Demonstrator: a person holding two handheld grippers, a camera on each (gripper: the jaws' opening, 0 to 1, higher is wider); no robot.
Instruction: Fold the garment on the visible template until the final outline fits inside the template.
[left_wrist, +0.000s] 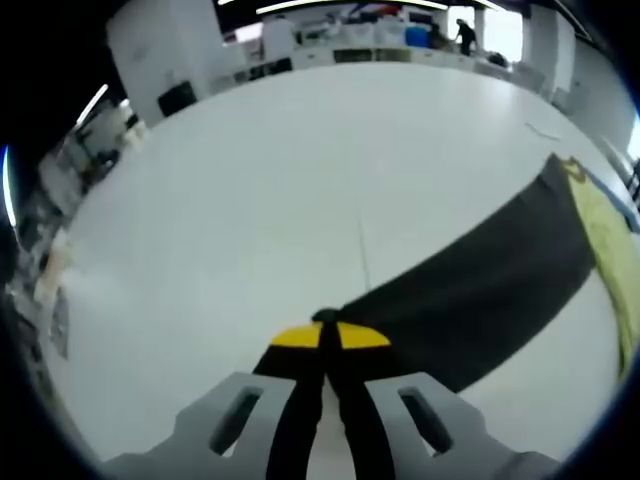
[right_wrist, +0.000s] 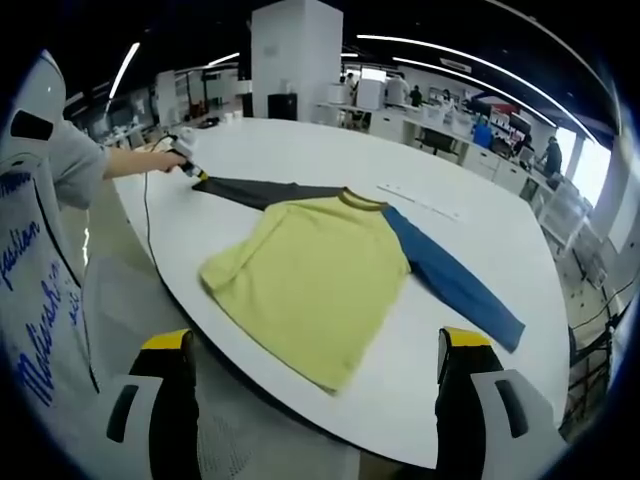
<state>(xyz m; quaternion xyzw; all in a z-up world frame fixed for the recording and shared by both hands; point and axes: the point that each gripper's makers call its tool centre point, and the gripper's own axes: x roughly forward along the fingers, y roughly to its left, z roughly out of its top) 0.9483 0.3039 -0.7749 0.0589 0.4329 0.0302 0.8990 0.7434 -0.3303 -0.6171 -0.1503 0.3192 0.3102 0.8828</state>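
White round table (right_wrist: 470, 250) in an open workshop holds a yellow raglan shirt (right_wrist: 310, 280) mid-frame; left gripper (left_wrist: 326, 335) pinches its dark sleeve cuff (left_wrist: 330, 318), right gripper (right_wrist: 315, 400) gapes empty, so tugging could drag the shirt askew.

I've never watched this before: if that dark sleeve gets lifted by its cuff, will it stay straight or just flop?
Probably flop: the dark sleeve lies flat and limp on the white table, like thin cloth. It likely weighs little, since the left gripper holds just the cuff. The yellow shirt body may drag along behind it.
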